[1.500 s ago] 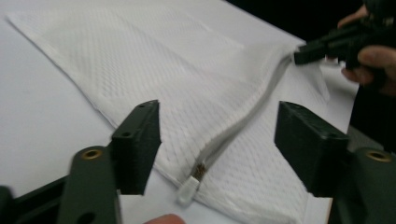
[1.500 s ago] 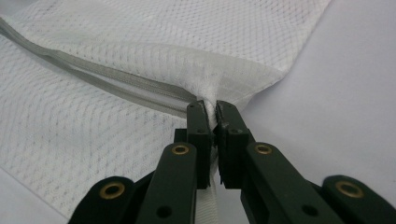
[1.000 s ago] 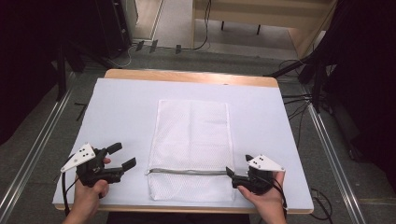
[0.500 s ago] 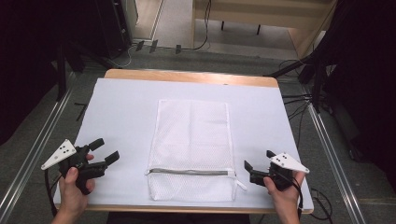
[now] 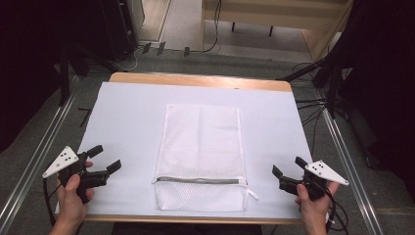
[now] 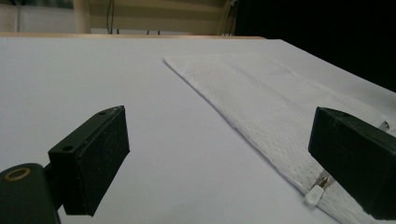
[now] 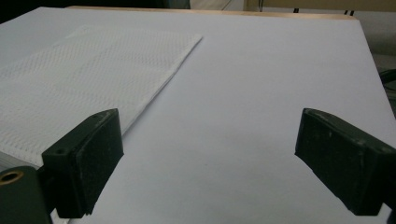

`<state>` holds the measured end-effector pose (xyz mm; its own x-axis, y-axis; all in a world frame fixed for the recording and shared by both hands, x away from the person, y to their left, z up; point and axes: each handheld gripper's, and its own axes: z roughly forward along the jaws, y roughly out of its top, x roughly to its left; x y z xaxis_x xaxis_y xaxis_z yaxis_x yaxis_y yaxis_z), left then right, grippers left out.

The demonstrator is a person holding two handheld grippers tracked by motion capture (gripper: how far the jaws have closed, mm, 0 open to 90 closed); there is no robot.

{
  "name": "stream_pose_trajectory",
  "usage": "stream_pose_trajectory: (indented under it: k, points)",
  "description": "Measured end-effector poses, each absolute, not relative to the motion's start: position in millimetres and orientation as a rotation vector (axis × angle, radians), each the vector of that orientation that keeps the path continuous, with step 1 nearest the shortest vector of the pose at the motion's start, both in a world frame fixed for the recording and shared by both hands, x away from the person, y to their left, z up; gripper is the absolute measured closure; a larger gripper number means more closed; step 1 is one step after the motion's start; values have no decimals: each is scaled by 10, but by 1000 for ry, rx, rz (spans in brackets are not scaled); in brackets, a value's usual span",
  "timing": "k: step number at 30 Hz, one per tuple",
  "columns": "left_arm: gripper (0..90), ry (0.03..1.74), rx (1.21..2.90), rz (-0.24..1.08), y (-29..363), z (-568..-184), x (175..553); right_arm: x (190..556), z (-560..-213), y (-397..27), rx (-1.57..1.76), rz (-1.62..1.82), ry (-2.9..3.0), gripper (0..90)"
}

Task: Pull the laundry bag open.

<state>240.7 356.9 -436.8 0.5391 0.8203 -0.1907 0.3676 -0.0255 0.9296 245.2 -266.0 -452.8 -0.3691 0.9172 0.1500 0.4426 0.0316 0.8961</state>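
Observation:
A white mesh laundry bag (image 5: 200,147) lies flat in the middle of the white-covered table (image 5: 127,112), its grey zipper (image 5: 198,180) running across near the front end. My left gripper (image 5: 107,157) hovers at the table's front left, well clear of the bag. Its jaws have just been opening and hold nothing. In the left gripper view the bag (image 6: 261,93) and its zipper pull (image 6: 314,196) lie to the right, between the open gripper's (image 6: 219,140) jaws. My right gripper (image 5: 287,165) is at the front right, open and empty, its jaws having widened slightly. The bag (image 7: 84,70) lies left of the right gripper (image 7: 210,149).
The table's wooden back edge (image 5: 195,80) shows beyond the white cover. Metal rails (image 5: 39,161) run along the floor on both sides, with cables (image 5: 313,110) at the right. Bare white surface lies on each side of the bag.
Both grippers have moved outward from the bag's zipper ends toward the table's front corners, the right one leaving the bag's edge. The bag lies still.

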Motion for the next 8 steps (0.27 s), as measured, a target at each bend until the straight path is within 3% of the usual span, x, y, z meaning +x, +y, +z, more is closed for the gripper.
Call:
stream_pose_trajectory:
  k: [8]
  points:
    - [53, 1011, 1664, 487, 3500, -4383, 2413, 2463, -4543, -2628, 1378, 1297, 1857, 80]
